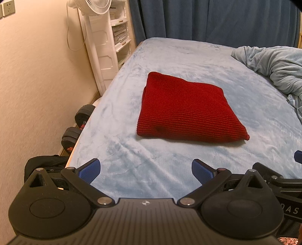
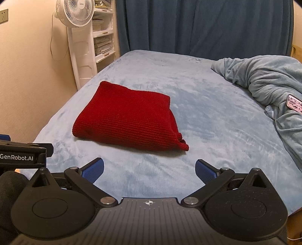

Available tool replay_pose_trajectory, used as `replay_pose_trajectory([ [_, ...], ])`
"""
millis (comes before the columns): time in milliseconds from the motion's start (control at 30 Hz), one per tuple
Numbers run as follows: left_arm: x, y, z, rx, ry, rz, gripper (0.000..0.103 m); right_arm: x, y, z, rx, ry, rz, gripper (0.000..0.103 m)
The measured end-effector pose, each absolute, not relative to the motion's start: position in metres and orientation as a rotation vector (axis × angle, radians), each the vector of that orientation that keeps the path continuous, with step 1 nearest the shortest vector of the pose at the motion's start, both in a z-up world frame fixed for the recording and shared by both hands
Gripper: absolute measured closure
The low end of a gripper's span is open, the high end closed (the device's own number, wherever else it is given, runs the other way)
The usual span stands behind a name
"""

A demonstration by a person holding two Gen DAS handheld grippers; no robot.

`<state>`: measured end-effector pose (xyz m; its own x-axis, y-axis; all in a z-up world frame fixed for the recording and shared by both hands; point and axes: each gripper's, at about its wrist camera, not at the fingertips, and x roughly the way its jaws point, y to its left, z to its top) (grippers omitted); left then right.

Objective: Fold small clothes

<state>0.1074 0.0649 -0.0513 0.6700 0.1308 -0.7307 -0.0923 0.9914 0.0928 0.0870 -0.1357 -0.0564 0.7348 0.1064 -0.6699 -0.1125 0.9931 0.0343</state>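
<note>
Lying flat on the bed [image 1: 132,169], the red knit [image 1: 186,111] is already a neat square with its layers stacked, so the folding looks finished or nearly so. Left gripper [image 1: 146,169] and right gripper [image 2: 149,169] hover near its front edge, both spread wide and holding nothing. Only a last tidy of the corner may remain.

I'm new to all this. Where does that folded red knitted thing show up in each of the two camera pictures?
Left wrist view: the red knitted garment lies folded on the bed, near the centre, slightly right.
Right wrist view: the same garment lies left of centre.
Shared landmark: the white standing fan by the wall, upper left in both views.
</note>
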Motion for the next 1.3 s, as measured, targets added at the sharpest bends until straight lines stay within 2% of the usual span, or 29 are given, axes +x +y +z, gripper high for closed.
replay_pose_trajectory([
  [1300, 0.1062, 0.0658, -0.0560, 0.062, 0.843, 0.117, 0.000, 0.0874, -0.1356, -0.0536, 0.017, 0.713, 0.128, 0.001],
])
